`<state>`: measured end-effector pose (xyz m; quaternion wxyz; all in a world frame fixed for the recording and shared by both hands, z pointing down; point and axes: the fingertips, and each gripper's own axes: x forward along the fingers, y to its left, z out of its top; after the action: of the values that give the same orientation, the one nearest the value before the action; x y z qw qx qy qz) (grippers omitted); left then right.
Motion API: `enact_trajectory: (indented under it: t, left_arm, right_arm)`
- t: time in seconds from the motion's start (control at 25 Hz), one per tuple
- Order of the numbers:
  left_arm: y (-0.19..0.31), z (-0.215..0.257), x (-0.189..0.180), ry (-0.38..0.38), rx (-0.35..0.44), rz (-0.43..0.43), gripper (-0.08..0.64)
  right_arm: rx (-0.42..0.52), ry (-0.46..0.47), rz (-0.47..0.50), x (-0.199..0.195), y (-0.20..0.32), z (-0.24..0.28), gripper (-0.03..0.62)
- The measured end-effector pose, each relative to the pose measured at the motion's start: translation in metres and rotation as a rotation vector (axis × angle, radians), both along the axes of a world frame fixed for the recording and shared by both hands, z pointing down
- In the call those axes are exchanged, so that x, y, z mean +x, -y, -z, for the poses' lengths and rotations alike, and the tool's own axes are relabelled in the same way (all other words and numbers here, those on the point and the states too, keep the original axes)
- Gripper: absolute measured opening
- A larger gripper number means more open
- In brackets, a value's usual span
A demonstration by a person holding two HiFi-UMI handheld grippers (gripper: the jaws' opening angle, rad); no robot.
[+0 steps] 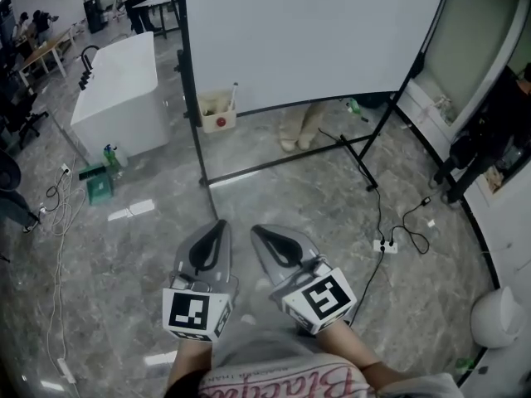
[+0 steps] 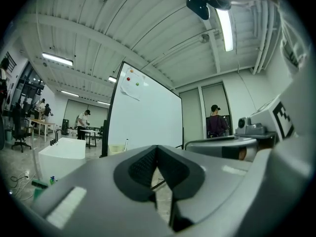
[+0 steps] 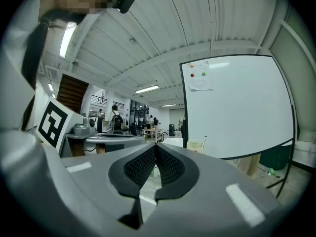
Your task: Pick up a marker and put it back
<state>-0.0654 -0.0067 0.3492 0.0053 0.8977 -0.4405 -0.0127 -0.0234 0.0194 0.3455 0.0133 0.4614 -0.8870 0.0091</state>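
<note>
**Marker standing in its box, both claws closed and well short of it**

What is looking like the marker (image 1: 234,94) is standing upright in a small beige box (image 1: 217,114) at the lower left corner of the whiteboard (image 1: 315,31), just beside the stand's left post. That is probably so it is sitting handy for anyone writing there; it is too small to tell more. It is lying well apart from both claws. The left claw (image 1: 220,225) and the right claw (image 1: 256,230) are being held side by side near the person's body, above the floor (image 1: 124,247), each with jaws pressed together on nothing. I am judging the pick-up as not yet begun: the person is needing to get closer, then part one claw's jaws
</note>
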Motion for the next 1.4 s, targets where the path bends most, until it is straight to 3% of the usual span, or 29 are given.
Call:
enact_trajectory:
  t: [0.4,0.76,0.92,1.24,1.4]
  left_arm:
    - [0.113,0.003,0.012,0.013,-0.002,0.028,0.0]
    - [0.237,0.006,0.032,0.024,0.001,0.084,0.0]
    - [0.284,0.002,0.038,0.029,-0.011,0.121,0.0]
    - [0.334,-0.003,0.035,0.056,-0.025,0.174,0.0]
    - [0.348,-0.005,0.027,0.068,-0.037,0.193,0.0]
  right_arm:
    - [-0.003,0.01,0.02,0.014,0.119,0.003,0.002]
    - [-0.025,0.0,0.009,0.045,0.261,0.0,0.002]
    - [-0.098,0.06,0.043,0.056,0.323,-0.013,0.017]
    - [-0.255,0.063,0.05,0.053,0.399,-0.058,0.146]
    - [-0.294,0.066,0.048,0.047,0.419,-0.071,0.149]
